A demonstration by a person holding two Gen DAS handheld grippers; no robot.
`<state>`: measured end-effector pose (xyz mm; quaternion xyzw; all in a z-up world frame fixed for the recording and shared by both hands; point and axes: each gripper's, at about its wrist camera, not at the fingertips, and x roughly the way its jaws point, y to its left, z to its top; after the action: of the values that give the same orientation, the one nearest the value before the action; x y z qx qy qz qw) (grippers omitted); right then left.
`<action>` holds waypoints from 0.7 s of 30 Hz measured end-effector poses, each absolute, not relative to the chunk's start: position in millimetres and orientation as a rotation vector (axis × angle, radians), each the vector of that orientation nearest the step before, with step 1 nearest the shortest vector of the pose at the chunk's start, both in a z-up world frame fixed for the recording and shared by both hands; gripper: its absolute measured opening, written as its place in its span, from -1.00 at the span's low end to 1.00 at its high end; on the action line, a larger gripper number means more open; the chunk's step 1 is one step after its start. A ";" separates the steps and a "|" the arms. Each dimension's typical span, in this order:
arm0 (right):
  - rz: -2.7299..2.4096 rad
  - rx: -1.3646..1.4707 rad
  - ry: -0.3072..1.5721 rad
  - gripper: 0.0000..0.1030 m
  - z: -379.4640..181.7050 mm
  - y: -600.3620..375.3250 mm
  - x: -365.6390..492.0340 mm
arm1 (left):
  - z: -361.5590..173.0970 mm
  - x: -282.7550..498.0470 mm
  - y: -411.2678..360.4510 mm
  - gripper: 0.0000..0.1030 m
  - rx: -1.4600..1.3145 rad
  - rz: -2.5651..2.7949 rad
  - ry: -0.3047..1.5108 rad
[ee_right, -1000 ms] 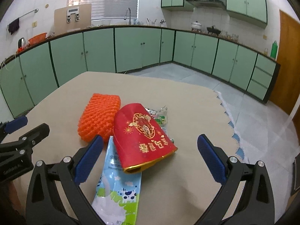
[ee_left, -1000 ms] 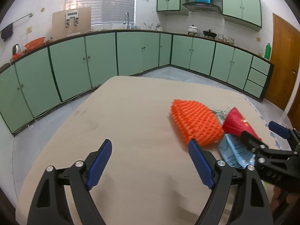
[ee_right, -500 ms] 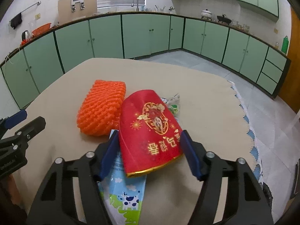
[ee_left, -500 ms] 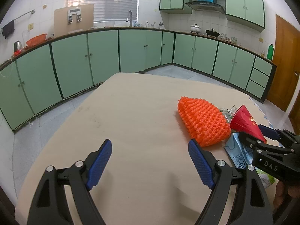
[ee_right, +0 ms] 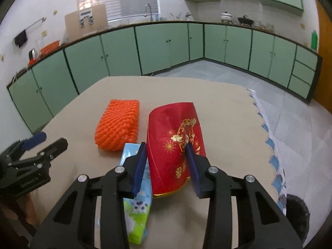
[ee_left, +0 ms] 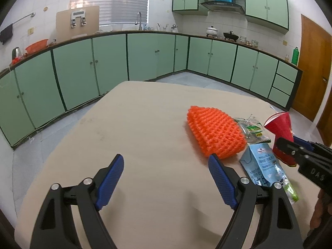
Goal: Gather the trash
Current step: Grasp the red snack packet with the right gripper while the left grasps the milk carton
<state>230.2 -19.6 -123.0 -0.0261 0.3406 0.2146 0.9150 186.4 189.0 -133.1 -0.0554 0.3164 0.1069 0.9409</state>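
My right gripper (ee_right: 166,147) is closing its jaws on a red paper packet with gold print (ee_right: 172,128); the pads press its sides and it bows between them. In the left wrist view the red packet (ee_left: 280,124) is tilted up off the table in the right gripper (ee_left: 289,142). An orange foam net (ee_right: 118,126) lies to the left of it, and a blue and green milk carton (ee_right: 137,207) lies flat beside my left finger. A crumpled clear wrapper (ee_left: 252,128) sits behind the carton (ee_left: 263,170). My left gripper (ee_left: 166,161) hovers open over bare tabletop, left of the orange net (ee_left: 215,132).
The beige table (ee_left: 145,114) stands in a kitchen lined with green cabinets (ee_left: 108,66). A black trash bin (ee_right: 296,213) stands on the floor by the table's right edge, below the scalloped cloth border (ee_right: 269,137). A wooden door (ee_left: 311,66) is at the far right.
The right gripper's wide jaws have closed onto the red packet, squeezing it into a curve and tilting it up off the milk carton. The left gripper stays as it was.
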 end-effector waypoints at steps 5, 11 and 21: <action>0.427 0.007 0.691 -0.32 -113.2 -41.4 225.9 | -129.5 186.6 176.6 0.59 -0.118 0.178 0.640; 0.392 0.005 0.674 -0.32 -106.8 -60.7 214.9 | -126.2 189.1 146.2 0.59 -0.106 0.100 0.643; 0.344 0.045 0.665 -0.32 -102.4 -101.5 198.7 | -129.5 192.6 87.0 0.59 -0.081 -0.013 0.662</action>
<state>198.7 -101.5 -102.4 0.0218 0.3246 0.1678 0.9306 192.6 87.0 -129.5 -0.0396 0.3248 -0.0065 0.9449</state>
